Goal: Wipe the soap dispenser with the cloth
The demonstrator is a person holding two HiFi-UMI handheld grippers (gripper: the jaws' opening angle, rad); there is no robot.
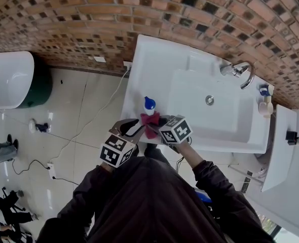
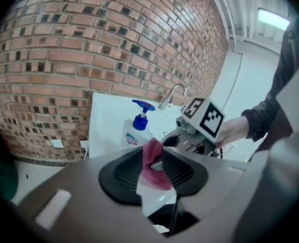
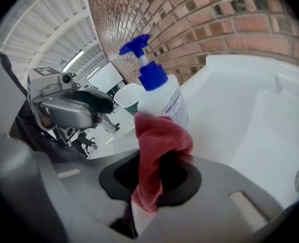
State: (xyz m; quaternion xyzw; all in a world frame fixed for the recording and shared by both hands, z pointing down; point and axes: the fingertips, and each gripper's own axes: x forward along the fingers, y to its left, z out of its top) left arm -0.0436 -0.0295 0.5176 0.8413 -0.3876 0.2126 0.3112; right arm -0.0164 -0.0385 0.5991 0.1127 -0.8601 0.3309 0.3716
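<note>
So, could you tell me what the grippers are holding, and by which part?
Both hold one red cloth: the left gripper pinches a bunched edge, the right gripper another fold, beside the soap dispenser.

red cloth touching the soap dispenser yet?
Cannot tell. In the right gripper view the red cloth, pinched in the right gripper, overlaps the lower body of the soap dispenser, but no view shows contact or a gap plainly.
</note>
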